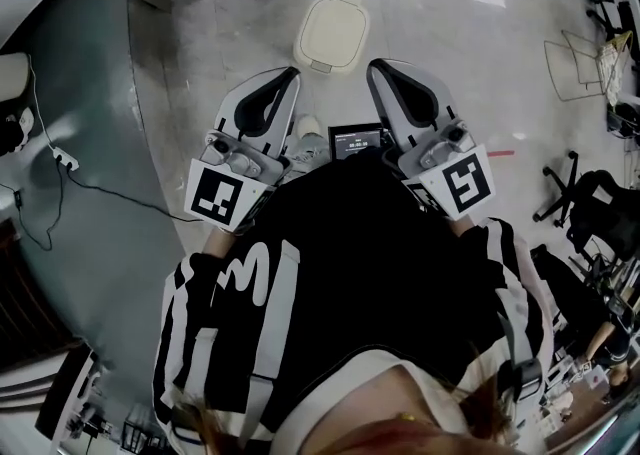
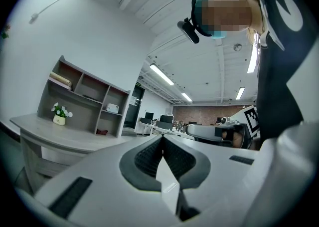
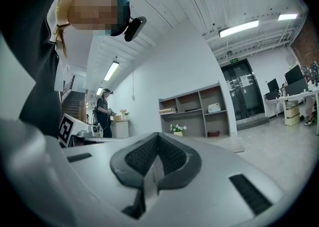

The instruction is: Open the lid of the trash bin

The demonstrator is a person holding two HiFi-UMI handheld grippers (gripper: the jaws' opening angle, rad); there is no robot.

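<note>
Pointing toward the trash bin, cream lid down, left gripper and right gripper have jaws pressed together, empty, each bearing a black-and-white square marker.

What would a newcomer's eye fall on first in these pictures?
First, the left tool and right tool, both shut and empty, side by side at the centre of the head view. Just beyond their tips, the cream trash bin stands closed on the floor.

Lidded trash bin just beyond left tongs and right tongs
</note>
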